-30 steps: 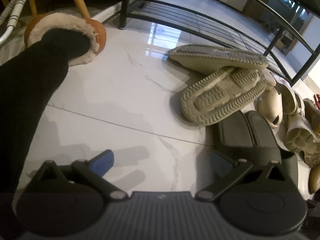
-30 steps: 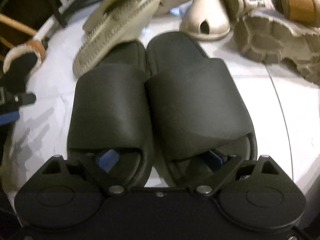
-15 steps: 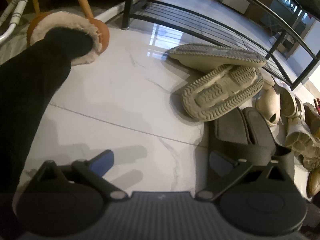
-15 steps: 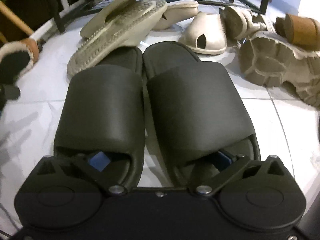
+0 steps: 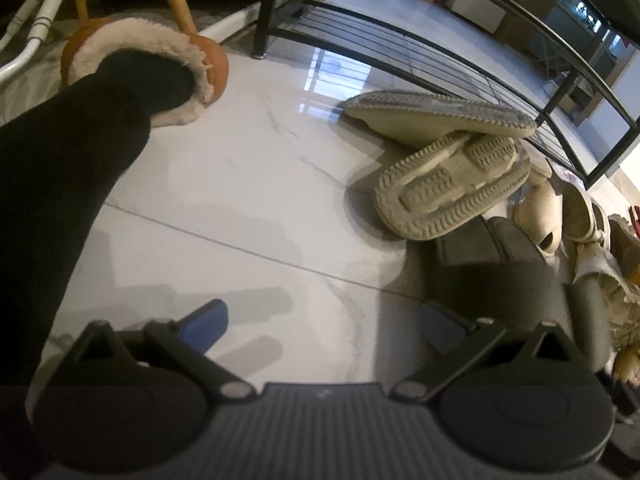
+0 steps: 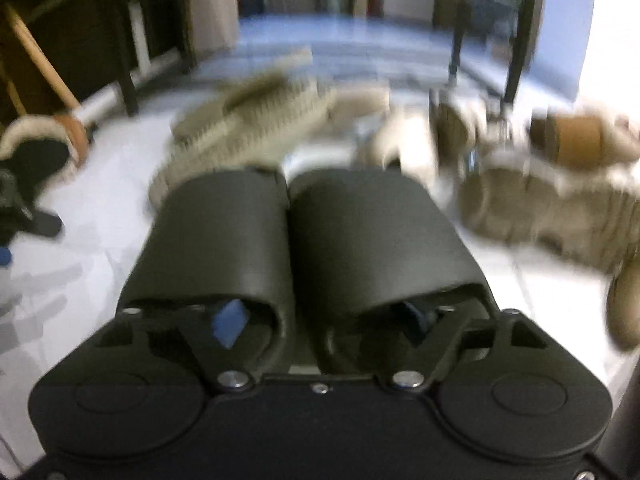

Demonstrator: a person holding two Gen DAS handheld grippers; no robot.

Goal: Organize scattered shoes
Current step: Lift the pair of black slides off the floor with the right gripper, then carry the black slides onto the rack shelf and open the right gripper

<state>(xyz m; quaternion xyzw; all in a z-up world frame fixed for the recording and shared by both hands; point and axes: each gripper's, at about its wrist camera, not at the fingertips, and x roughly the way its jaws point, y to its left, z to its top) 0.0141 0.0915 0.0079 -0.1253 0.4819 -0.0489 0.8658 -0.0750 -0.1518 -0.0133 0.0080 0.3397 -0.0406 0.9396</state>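
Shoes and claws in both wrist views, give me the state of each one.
Black slides: upright pair, pinched together.
Right claw: one finger inside each slide, just closed inward.
Left claw: open, empty, over bare floor.
Beige slippers: overturned, soles showing, stacked.
Fur-lined slipper: worn on a foot.

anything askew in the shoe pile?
Yes. Two beige slippers lie flipped and stacked crosswise by the rack, treads showing. The black slides sit paired, one right gripper finger in each.
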